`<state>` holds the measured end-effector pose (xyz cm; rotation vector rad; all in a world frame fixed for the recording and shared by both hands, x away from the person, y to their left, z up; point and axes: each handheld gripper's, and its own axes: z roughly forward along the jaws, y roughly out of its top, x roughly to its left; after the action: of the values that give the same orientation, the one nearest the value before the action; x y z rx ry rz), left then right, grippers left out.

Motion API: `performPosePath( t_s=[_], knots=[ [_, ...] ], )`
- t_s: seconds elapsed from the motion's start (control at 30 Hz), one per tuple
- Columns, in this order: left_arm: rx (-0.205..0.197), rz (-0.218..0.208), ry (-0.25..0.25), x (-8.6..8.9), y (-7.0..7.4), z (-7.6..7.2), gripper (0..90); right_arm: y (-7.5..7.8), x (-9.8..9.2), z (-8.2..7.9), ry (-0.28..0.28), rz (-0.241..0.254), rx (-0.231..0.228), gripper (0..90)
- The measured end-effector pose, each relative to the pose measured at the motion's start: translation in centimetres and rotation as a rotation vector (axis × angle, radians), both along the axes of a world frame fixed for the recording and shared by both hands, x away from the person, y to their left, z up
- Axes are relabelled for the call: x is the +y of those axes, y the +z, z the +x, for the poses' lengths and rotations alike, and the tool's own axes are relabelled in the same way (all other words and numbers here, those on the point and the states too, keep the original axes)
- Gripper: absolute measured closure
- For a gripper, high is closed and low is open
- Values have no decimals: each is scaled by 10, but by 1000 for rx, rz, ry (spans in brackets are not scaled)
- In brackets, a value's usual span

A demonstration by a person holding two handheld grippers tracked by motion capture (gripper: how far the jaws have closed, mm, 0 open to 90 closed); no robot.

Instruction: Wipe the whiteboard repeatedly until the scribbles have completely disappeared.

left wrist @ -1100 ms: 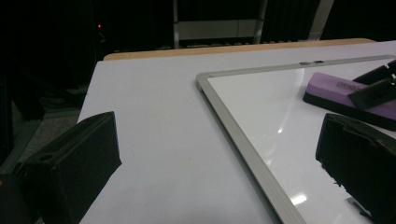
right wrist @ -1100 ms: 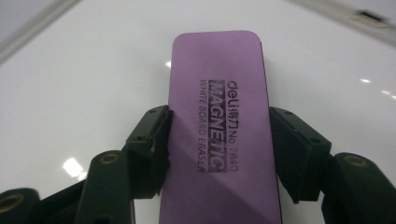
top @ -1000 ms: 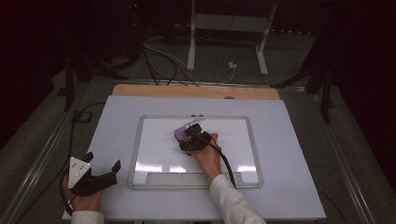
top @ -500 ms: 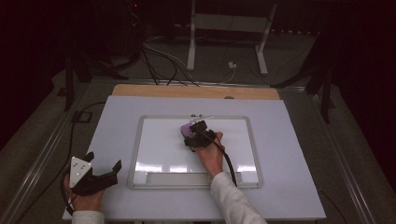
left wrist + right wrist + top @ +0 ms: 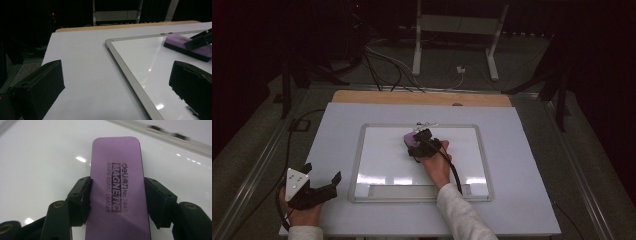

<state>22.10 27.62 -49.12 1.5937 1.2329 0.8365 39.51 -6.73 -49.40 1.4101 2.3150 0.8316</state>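
- Purple whiteboard eraser (image 5: 117, 187) clamped between the two black jaws of the right gripper (image 5: 117, 195), one jaw pressed to each long side; printed on top: "deli MAGNETIC WHITE BOARD ERASER No 7840".
- Seen from the high view, right gripper (image 5: 421, 142) and eraser (image 5: 410, 139) lying flat on the whiteboard (image 5: 377, 165), in its upper middle part, just below the board's far edge.
- Right hand (image 5: 437, 165) wrapped round the gripper body, light sleeve reaching in from the near edge of the table, black cable trailing back along the forearm.
- Whiteboard surface glossy and clean, with lamp reflections near its near edge; silver frame all round, narrow tray along the near side.
- Small clips or hardware on the far frame rail (image 5: 165, 131), just beyond the eraser, blurred.
- Left gripper (image 5: 314, 187) held low at the near left corner of the table, well apart from the board's left frame; grey three-cornered plate on top.
- From the left gripper view, both black jaws wide apart with nothing between them (image 5: 117, 87), pointing across the pale table top (image 5: 80, 57) toward the board's far left corner; eraser (image 5: 185, 46) visible farther off at right.
- Pale lavender table top carried on a wooden board (image 5: 422, 98) showing along the far edge; dark floor, cables and a white metal stand (image 5: 457, 25) beyond.
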Motion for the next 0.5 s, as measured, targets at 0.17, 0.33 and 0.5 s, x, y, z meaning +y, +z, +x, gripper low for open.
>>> performPosePath(
  t_s=[0.17, 0.33, 0.5],
  knots=[
    [-2, 1, 0, 0, 0, 0, 6, 0, -19, 6, -75, -8, -1, 413],
    [0, 0, 1, 0, 0, 0, 6, 1, -28, 8, -103, -13, 3, 413],
    [-5, -7, 4, 1, 0, -1, 6, 1, -29, 7, -110, -17, 0, 413]
  ],
)
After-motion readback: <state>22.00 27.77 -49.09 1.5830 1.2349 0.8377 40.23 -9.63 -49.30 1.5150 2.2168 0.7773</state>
